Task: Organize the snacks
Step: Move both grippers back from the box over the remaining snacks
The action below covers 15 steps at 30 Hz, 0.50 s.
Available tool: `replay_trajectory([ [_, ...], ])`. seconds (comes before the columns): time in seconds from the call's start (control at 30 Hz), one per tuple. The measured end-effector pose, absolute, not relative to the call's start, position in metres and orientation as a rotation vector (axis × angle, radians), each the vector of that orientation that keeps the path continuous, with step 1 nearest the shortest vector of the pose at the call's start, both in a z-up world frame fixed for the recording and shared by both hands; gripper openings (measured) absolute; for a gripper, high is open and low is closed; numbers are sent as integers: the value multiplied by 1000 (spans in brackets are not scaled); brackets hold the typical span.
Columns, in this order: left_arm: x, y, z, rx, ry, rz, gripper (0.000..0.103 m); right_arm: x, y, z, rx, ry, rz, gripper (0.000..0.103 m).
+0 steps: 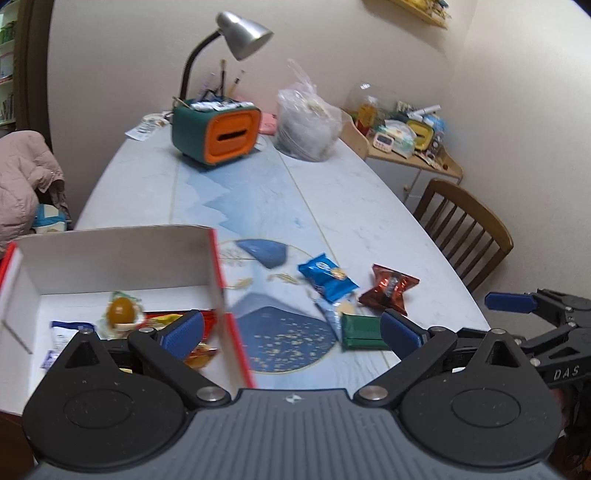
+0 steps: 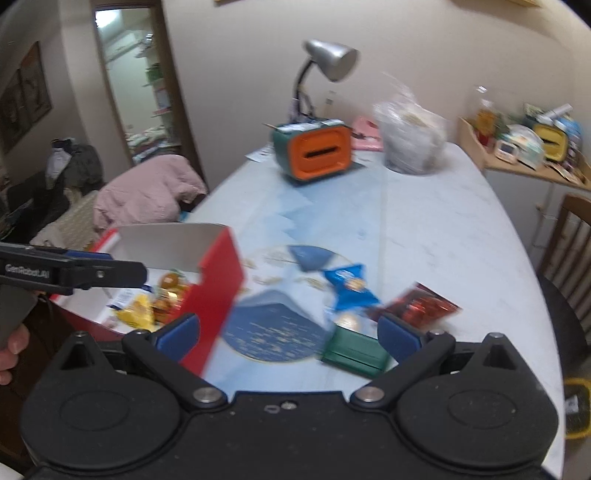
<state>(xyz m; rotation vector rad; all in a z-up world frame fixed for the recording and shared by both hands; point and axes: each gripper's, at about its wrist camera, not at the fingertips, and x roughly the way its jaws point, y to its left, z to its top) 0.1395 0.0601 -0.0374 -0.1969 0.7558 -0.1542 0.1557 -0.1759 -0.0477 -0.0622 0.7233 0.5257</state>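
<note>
Table (image 1: 369, 192): long, pale marble-look top w/ blue mountain print; work zone at near end, far end parked w/ clutter so kept out of reach path.

Red box (image 1: 218, 266), landmark: open top, white inside, at near-left table edge. Placed close so drops are short. Already holds several snacks: orange jelly cup (image 1: 120, 310), white/blue packet, yellow + red wrappers. Judged partway through the sort.

Orange-faced organizer (image 1: 216, 134) + desk lamp (image 1: 240, 33): well beyond box, far end. Clear plastic bag (image 1: 308, 125) beside them. Not task items by the look of it.

Loose snacks, all right of box on the print, apart from its wall:
- blue packet (image 1: 327, 280), nearest to box of the loose ones
- red-brown wrapper (image 1: 388, 291), just right of blue one
- green bar (image 1: 360, 330), near side of both, closest to grippers
- small pale packet touching green bar's left end, partly under blue one

Left gripper (image 1: 291, 330): jaws spread wide, nothing between pads; straddles box's right wall in view, so reads as released after a drop.

Right gripper (image 2: 288, 332): likewise spread, empty; green bar (image 2: 354, 352) just inside right pad, prob next pick. Frame blurred, contact w/ bar can't be confirmed.
</note>
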Motion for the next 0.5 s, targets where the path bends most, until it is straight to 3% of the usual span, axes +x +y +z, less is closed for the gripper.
replay_trajectory([
  [0.5, 200, -48, -92, -140, 907, -130, 102, 241, -270, -82, -84, 824, 458, 103],
])
